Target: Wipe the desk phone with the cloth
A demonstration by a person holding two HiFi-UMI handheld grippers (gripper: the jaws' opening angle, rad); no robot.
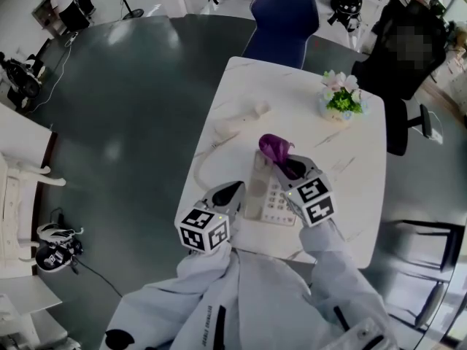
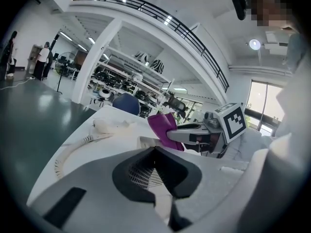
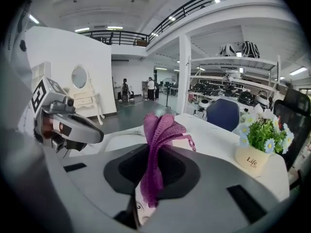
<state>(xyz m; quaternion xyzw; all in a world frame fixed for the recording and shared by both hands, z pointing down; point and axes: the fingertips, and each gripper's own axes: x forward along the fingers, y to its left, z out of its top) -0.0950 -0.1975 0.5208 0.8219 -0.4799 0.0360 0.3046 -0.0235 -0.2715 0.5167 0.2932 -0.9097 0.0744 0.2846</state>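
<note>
Right gripper (image 1: pixel 286 165) pinches one purple cloth (image 1: pixel 273 146) over one phone (image 1: pixel 267 197); left gripper (image 1: pixel 235 189) closed.

The desk phone (image 1: pixel 264 194) lies on the worktop (image 1: pixel 350 170), just right of the left hand-held gripper (image 1: pixel 232 192) and under the right hand-held gripper (image 1: pixel 292 168). The cloth (image 1: pixel 273 146) sits between the right one's jaws and sticks out ahead. The handset (image 1: pixel 237 120) lies ahead of the left one. The flower pot (image 1: pixel 341 102) stands ahead-right of the right one.
</note>
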